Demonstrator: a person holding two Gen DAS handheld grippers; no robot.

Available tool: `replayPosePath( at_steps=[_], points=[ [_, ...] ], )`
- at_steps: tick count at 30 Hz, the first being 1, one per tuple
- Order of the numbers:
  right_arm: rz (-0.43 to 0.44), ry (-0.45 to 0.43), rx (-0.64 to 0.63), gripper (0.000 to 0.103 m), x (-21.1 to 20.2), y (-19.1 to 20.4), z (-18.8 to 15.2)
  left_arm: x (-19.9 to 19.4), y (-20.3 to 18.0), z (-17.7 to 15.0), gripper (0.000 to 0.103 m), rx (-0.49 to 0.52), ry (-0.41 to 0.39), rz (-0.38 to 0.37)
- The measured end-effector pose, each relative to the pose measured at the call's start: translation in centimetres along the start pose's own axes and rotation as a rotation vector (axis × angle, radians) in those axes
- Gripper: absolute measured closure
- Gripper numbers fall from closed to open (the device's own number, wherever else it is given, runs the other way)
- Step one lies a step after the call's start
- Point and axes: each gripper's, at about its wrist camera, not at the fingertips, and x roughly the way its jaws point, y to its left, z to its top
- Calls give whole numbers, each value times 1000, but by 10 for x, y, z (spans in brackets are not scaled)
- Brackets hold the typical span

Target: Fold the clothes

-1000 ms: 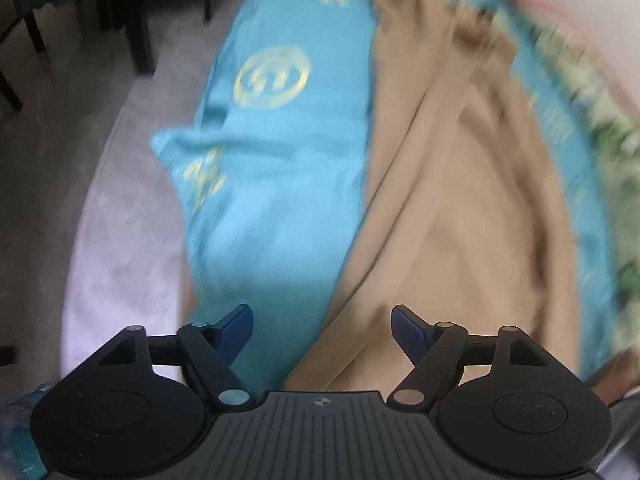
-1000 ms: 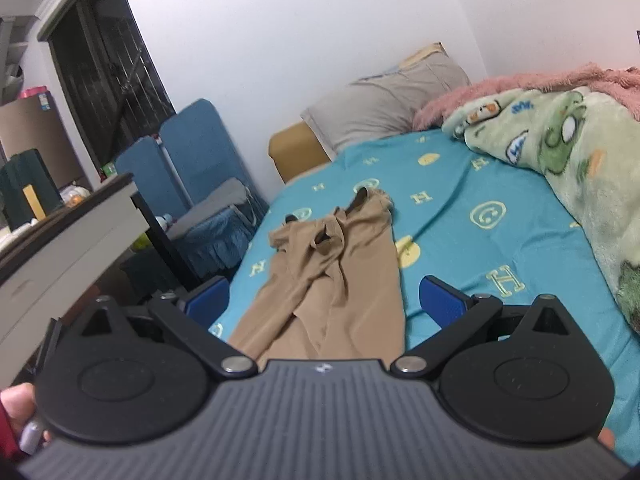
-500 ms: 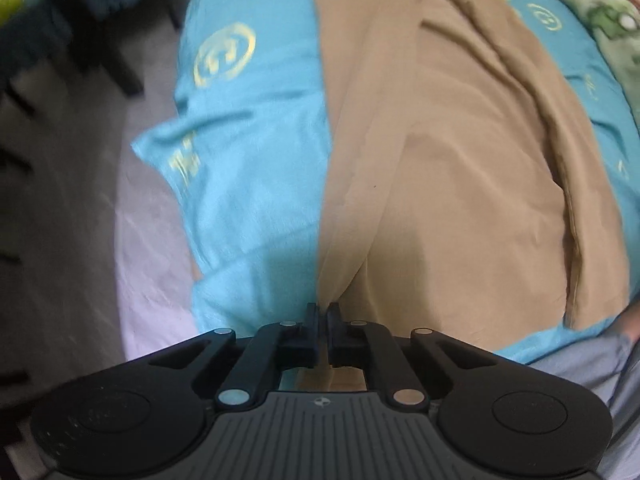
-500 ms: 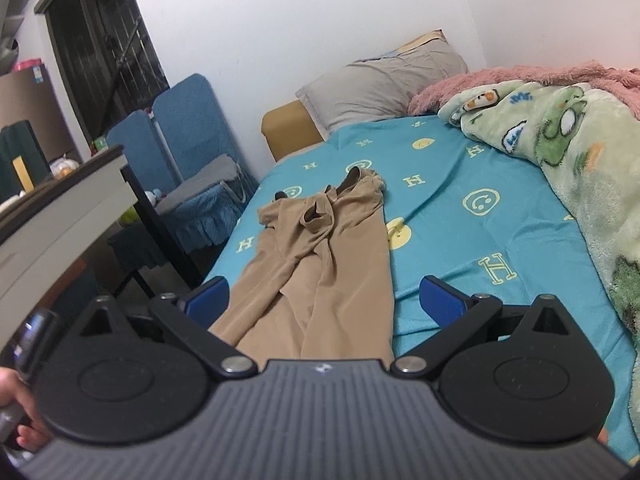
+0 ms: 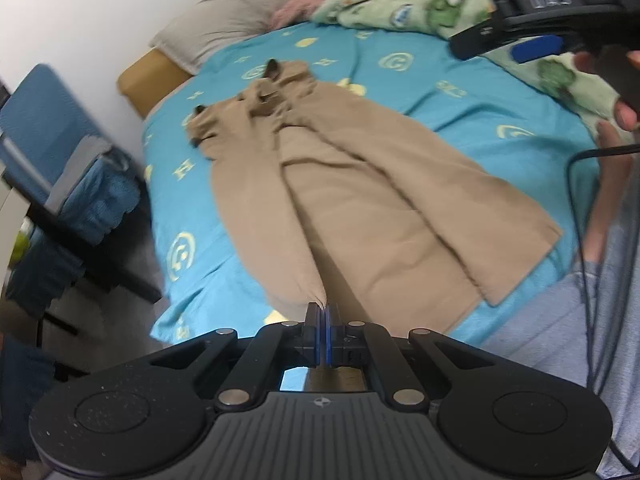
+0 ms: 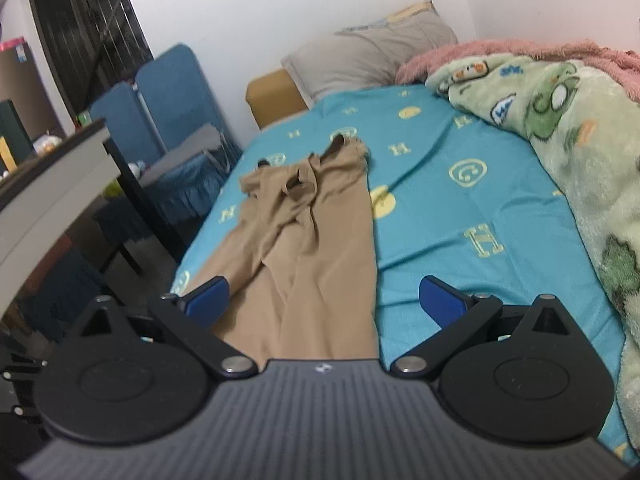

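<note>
Tan trousers (image 5: 360, 184) lie spread lengthwise on a bed with a turquoise sheet (image 5: 472, 100), waistband at the far end. My left gripper (image 5: 322, 312) is shut on the hem of the left trouser leg at the near bed edge and holds it lifted, the cloth pulled taut. The trousers also show in the right wrist view (image 6: 304, 240). My right gripper (image 6: 324, 300) is open and empty, held above the near leg ends. It also shows at the top right of the left wrist view (image 5: 536, 46).
A green cartoon blanket (image 6: 560, 128) and pink blanket are piled on the bed's right side. A grey pillow (image 6: 368, 56) lies at the head. Blue chairs (image 6: 160, 88) and a dark table (image 6: 60, 184) stand left of the bed. A cable (image 5: 580, 208) hangs near my hand at right.
My left gripper closed on the trouser leg hem, then lifted it and tilted up toward the bed's head. The right gripper stayed open and shifted slightly.
</note>
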Motion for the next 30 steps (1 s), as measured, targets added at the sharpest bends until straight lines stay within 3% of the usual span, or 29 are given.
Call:
replayPosePath(
  at_steps=[5,10,15,16,17,19,22,25,27,29,30],
  points=[
    [-25,25,-5,0,3,0,-3,14,3,8,101,-88,-10,-63],
    [-8,14,32,0,3,-7,-6,27,0,12,99,-186,-13,-204],
    [25,41,82,0,7,-16,-7,55,-3,8,83,-277,110,-435],
    [34,51,100,0,8,-18,-7,59,4,6,73,-316,121,-454],
    [43,68,128,0,10,-23,-8,61,12,4,58,-366,130,-468],
    [46,115,198,0,16,-32,-9,67,36,-4,43,-491,129,-492],
    [60,195,334,1,30,-48,-14,86,74,-22,34,-705,128,-497],
    [43,295,445,4,46,-62,-24,109,99,-42,32,-881,164,-479],
    [25,358,484,12,58,-67,-30,125,105,-52,32,-958,209,-472],
    [5,416,508,27,67,-69,-36,136,110,-59,32,-1010,239,-467],
    [-7,441,518,27,71,-69,-39,138,111,-59,32,-1015,240,-466]
  ],
)
